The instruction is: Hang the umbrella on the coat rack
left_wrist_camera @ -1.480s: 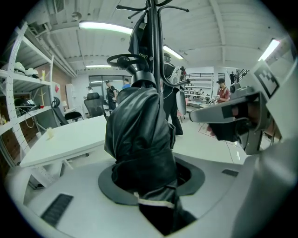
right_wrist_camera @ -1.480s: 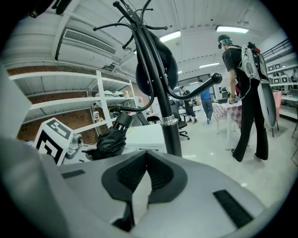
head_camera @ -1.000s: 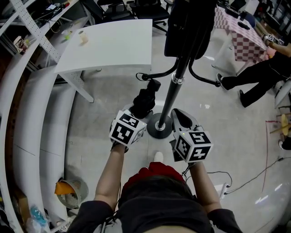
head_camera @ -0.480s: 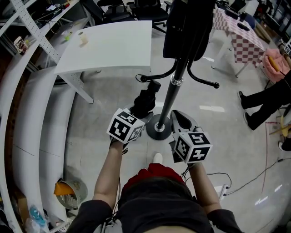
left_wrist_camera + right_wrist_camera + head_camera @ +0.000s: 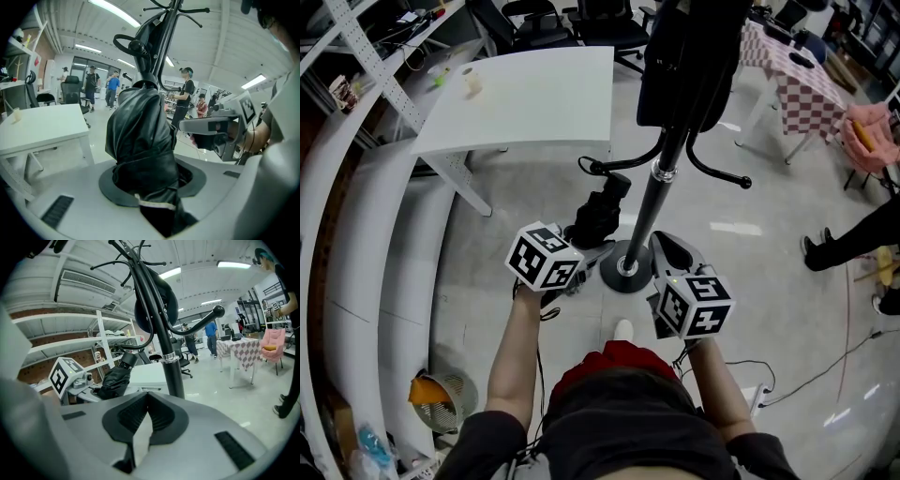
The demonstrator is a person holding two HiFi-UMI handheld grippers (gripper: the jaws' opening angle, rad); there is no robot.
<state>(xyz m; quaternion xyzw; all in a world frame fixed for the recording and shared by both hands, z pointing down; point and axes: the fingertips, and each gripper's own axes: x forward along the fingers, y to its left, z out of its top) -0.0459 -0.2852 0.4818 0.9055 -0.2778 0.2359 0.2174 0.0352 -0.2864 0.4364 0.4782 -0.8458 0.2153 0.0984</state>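
1. Pressing on the folded black umbrella point(image 5: 143, 136) from both sides, the jaws of the left gripper point(image 5: 581, 246) are held roughly half apart. The bundled fabric is clenched between the pads near its lower end, as is seen in the left gripper view.
2. The umbrella is pointed up and away from that gripper, towards 1 o'clock in the head view. Its handle end is uppermost, and a thin black loop point(image 5: 123, 44) is seen there.
3. The umbrella is kept off the floor, at 11 o'clock of the round base point(image 5: 623, 267) of the coat rack point(image 5: 661, 192), near the pole. It is not yet borne by any hook. Whether its handle end touches the rack's low curved hook point(image 5: 614, 161) cannot be told.
4. The jaws of the right gripper point(image 5: 148, 401) are brought together at their tips, and nothing is held between the pads.
5. In the head view the right gripper is held at 3 o'clock of the base, just beside the pole, with its marker cube point(image 5: 692, 305) nearer the person.
6. A dark bundle point(image 5: 689, 56) is hung high on the rack, at 12 o'clock in the head view.
7. A white table point(image 5: 525, 94) is seen at 11 o'clock, well apart from both grippers.
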